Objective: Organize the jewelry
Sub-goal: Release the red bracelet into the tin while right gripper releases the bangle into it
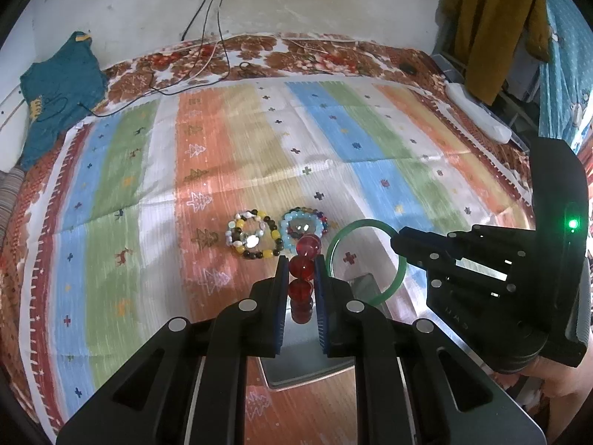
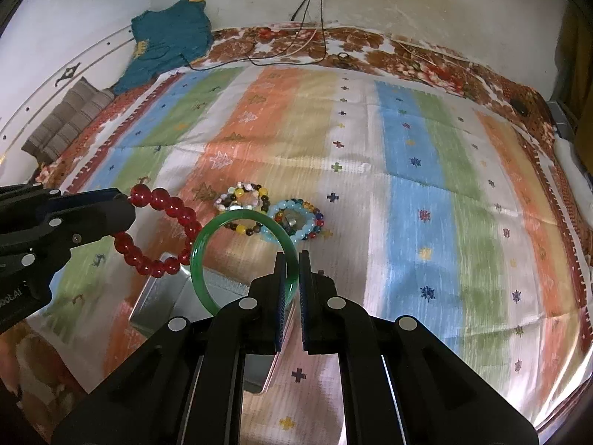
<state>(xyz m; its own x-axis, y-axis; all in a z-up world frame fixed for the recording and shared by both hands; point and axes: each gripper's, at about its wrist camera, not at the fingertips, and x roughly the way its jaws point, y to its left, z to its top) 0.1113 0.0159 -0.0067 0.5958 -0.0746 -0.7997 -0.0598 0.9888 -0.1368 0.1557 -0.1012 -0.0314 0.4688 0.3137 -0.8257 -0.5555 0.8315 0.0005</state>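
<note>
Left wrist view: left tongs (image 1: 302,282) are gripping a red bead bracelet (image 1: 304,267); right tongs (image 2: 292,282) are pinching a green bangle (image 2: 244,259), both hanging above a metal tray (image 1: 307,367). Two mixed-bead bracelets (image 1: 276,233) are lying farther on the bed (image 1: 222,155).

Red bead bracelet (image 2: 163,233), green bangle (image 2: 237,259), striped orange-blue-green-white cloth (image 2: 407,185), teal garment (image 2: 166,40), brown floral bedsheet (image 2: 426,63)

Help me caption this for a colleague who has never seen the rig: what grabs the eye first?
Two lifted bracelets: the left gripper clamps a red bead bracelet, and beside it the right gripper pinches a green jade-like bangle. Beyond them, two multicoloured bead bracelets lie side by side on the striped cloth, with a shiny metal tin under the grippers.
</note>
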